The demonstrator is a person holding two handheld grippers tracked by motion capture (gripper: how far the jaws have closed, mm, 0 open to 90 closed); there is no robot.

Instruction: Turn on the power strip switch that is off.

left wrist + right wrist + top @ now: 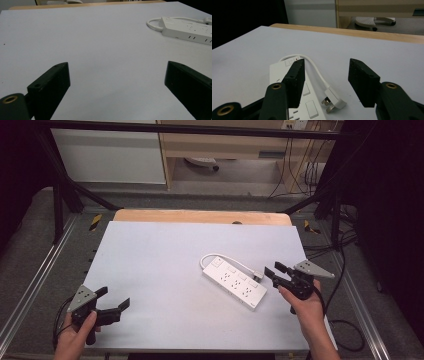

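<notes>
A white power strip lies flat on the pale table, right of centre, with its short white cable looping round to a white plug that rests on the table beside it. My right gripper hovers at the strip's right end, open. In the right gripper view the plug lies between and below the jaws, untouched. My left gripper stays near the table's front left corner, wide open and holding nothing. The left gripper view has the strip far off at the upper right.
A wooden edge runs along the back of the table. Black frame legs stand at the back corners, with cables on the floor at the right. Bare tabletop stretches between the two grippers.
</notes>
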